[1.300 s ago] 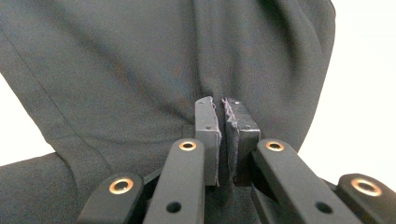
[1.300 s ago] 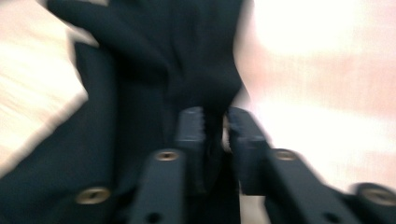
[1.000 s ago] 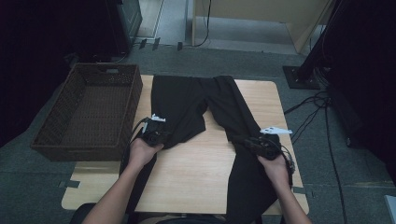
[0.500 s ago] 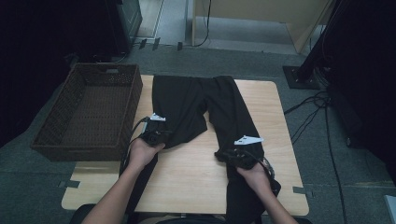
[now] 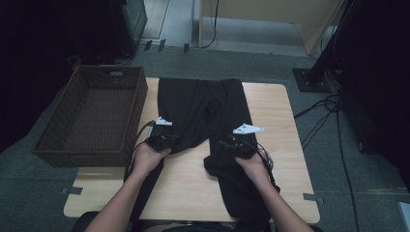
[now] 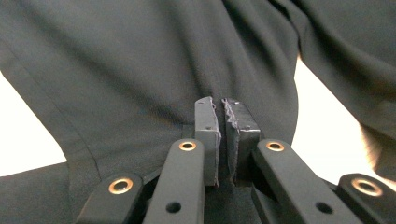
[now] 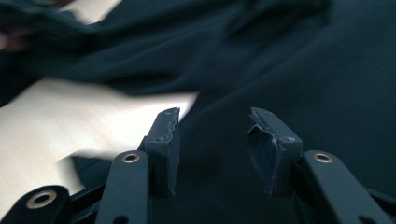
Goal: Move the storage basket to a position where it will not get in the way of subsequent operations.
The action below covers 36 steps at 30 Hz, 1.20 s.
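Trousers [image 5: 200, 108] of black cloth are lying spread across the wooden table [image 5: 278, 125], waistband at the far edge, legs running back toward us and hanging off the near edge. We are holding a gripper in each hand over them. With the left gripper [image 5: 162, 140] we are pinching the cloth of the left leg: in the left gripper view the two pads are sitting almost together, with a ridge of black fabric [image 6: 140, 70] caught in the narrow slit between them, so we are counting this tool as clamped on the trousers. Pale tabletop is showing on both sides of that leg.

With the right gripper [image 5: 237, 143] we are working over the other leg, near a bunched fold of cloth beside the bare strip of wood between the two legs. Its jaws have just been opening; in the right gripper view the pads [image 7: 166, 135] are standing clearly apart, with dark cloth lying beneath and beyond them and nothing pressed between them.

Beside the trousers, at the table's left edge, a brown wicker basket [image 5: 72, 150] is sitting, touching the tabletop's side.
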### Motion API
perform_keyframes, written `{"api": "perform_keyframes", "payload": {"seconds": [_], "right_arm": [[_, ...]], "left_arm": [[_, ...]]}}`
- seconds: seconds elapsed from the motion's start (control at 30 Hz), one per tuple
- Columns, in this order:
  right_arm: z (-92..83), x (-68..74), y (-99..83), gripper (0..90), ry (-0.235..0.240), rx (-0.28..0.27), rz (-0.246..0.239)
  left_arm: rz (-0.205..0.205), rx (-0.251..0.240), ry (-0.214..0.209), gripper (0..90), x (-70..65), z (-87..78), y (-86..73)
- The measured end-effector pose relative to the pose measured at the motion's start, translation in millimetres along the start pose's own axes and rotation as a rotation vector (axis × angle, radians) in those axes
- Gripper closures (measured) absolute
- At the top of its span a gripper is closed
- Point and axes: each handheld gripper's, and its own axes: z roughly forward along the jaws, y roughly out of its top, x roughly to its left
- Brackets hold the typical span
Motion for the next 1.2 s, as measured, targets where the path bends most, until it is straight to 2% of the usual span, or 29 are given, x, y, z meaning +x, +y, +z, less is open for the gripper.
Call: {"api": "perform_keyframes", "payload": {"seconds": [0.13, 0.2, 0.23, 0.27, 0.37, 0.4, 0.47, 0.53, 0.6, 0.67, 0.73, 0.77, 0.83, 0.9, 1.0, 1.07, 1.1, 1.13, 1.17, 1.2], "right_arm": [[29.0, -19.2, 1.8, 55.5, -0.047, 0.071, 0.007], [36.5, -23.7, -2.2, 58.1, -0.045, 0.097, 0.031], [37.6, -24.5, -4.5, 58.9, -0.043, 0.102, 0.034], [36.9, -24.6, -7.0, 60.4, -0.054, 0.086, 0.019], [32.1, -24.8, -10.7, 62.0, -0.099, 0.097, -0.030], [29.8, -26.0, -12.7, 61.6, -0.110, 0.098, -0.044], [25.5, -30.6, -19.1, 62.3, -0.100, 0.069, -0.035], [22.5, -31.9, -24.5, 62.6, -0.097, 0.043, -0.030], [21.1, -31.7, -28.1, 62.7, -0.101, 0.024, -0.035], [20.0, -30.4, -31.2, 62.7, -0.108, 0.010, -0.032], [19.6, -30.1, -33.4, 62.6, -0.108, -0.003, -0.032], [19.4, -29.6, -33.6, 62.6, -0.112, -0.003, -0.028], [19.3, -29.2, -33.5, 62.4, -0.113, -0.001, -0.026], [19.0, -29.2, -33.7, 62.3, -0.109, -0.002, -0.025], [18.6, -29.0, -34.4, 62.3, -0.107, -0.004, -0.022], [18.7, -28.8, -34.4, 62.3, -0.109, -0.004, -0.023], [18.6, -28.7, -34.5, 62.2, -0.110, -0.004, -0.022], [18.7, -28.3, -34.6, 62.3, -0.110, -0.004, -0.019], [18.7, -28.2, -34.6, 62.3, -0.112, -0.004, -0.019], [18.7, -28.1, -34.6, 62.3, -0.112, -0.004, -0.020]], "left_arm": [[-0.017, -0.006, -0.004, 85.1, 4.0, -0.8, 0.4], [-0.043, -0.016, -0.030, 85.1, 8.1, -2.0, 1.2], [-0.061, -0.033, -0.046, 85.0, 9.7, -3.4, 2.3], [-0.062, -0.043, -0.053, 85.0, 11.2, -4.9, 4.0], [-0.025, -0.049, -0.007, 83.7, 13.8, -7.1, 10.6], [-0.026, -0.055, -0.004, 80.0, 14.9, -7.8, 11.6], [-0.039, -0.061, -0.017, 66.8, 15.5, -11.5, 12.1], [-0.019, -0.082, -0.014, 58.9, 11.7, -17.2, 10.6], [0.008, -0.065, -0.019, 48.7, 5.8, -20.2, 10.1], [0.046, -0.065, -0.035, 43.7, -3.6, -19.2, 7.3], [0.082, -0.046, -0.042, 40.4, -12.1, -11.4, 3.6], [0.099, -0.027, -0.032, 38.9, -14.9, -5.3, 2.1], [0.132, 0.009, 0.014, 36.0, -16.7, 6.5, -1.5], [0.119, 0.027, 0.022, 33.1, -14.6, 14.4, -3.9], [0.142, 0.034, 0.071, 37.7, -13.7, 21.9, -7.0], [0.145, 0.043, 0.088, 51.0, -13.2, 25.3, -7.3], [0.132, 0.041, 0.075, 64.8, -13.3, 25.2, -6.5], [0.111, 0.042, 0.042, 75.9, -14.2, 24.5, -4.1], [0.105, 0.053, -0.001, 84.9, -16.8, 22.8, -0.4], [0.104, 0.053, -0.053, 89.2, -21.7, 20.3, 4.0]]}}
